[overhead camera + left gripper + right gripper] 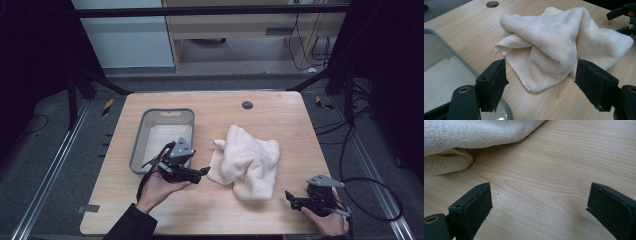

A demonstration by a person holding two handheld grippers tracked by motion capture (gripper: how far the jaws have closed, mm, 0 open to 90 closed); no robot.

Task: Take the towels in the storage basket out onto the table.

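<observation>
Light wooden rectangular table (210, 210): work surface, with a small dark round hole (247, 105) near its far edge.

Crumpled cream terry-cloth towel (248, 161): lies in a loose heap on the table, right of centre, between the two grippers and just right of the tray; nothing holds it.

Grey rectangular plastic tray (141, 135): on the left half of the table, pale inside, close beside the towel without touching it.

Left gripper (204, 171): black, in the person's left hand at the tray's near right corner; jaws spread wide, aimed at the towel's left edge, tips just short of the cloth.

Right gripper (290, 199): black, at the near right of the table; jaws wide apart over bare wood, the towel's lower corner near them.
</observation>
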